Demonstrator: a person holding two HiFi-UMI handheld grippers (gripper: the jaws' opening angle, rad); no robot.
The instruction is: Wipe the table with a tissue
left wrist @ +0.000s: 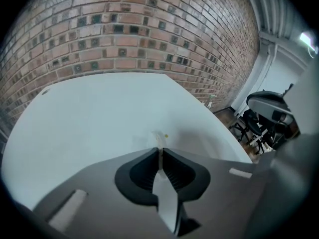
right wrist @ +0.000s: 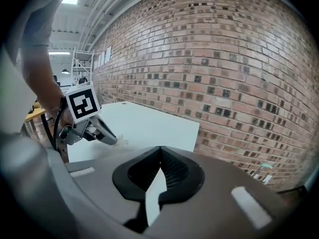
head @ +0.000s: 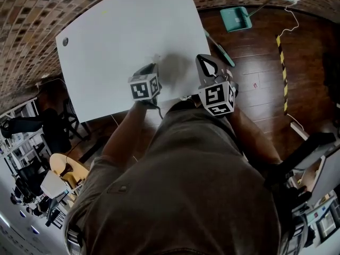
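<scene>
The white table (head: 117,31) stands against a brick wall. My left gripper (head: 153,65) rests near the table's front edge, its tips down on the top. It is shut on a small piece of white tissue (left wrist: 158,138) that pokes out past the tips (left wrist: 159,149). From the right gripper view the left gripper (right wrist: 92,129) presses the tissue (right wrist: 118,142) against the table (right wrist: 144,121). My right gripper (head: 204,60) hovers at the table's front right corner, shut, with nothing between its jaws (right wrist: 160,148).
A teal dustpan (head: 235,18) and a long broom handle (head: 219,49) lie on the wood floor right of the table. A black-and-yellow strip (head: 281,68) and a white cable (head: 289,25) are farther right. Chairs (head: 64,169) stand at the left.
</scene>
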